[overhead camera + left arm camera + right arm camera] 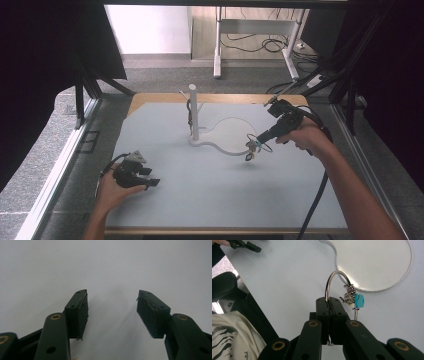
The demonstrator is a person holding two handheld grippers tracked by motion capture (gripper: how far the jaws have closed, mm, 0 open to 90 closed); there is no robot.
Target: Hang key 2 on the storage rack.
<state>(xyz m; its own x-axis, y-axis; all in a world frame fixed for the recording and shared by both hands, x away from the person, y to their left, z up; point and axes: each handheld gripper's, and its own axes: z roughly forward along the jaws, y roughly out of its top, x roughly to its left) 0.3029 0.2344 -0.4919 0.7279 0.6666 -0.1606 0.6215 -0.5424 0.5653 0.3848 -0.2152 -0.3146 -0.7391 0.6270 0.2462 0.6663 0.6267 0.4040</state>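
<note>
Bangle's (331, 282) lower arc hidden – between the jaws.

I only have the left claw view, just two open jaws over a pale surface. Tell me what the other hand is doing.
Observer: The right claw is shut on a silver ring with charms.
Operator: Describe the charms.
Observer: A cluster of small silver beads and one turquoise bead hang on it.
Operator: Say where it is on the table.
Observer: Held over the blue mat, beside the flat white base of a stand.
Operator: Describe the stand.
Observer: A white upright post rises from that base, with something dark hanging on it.
</note>
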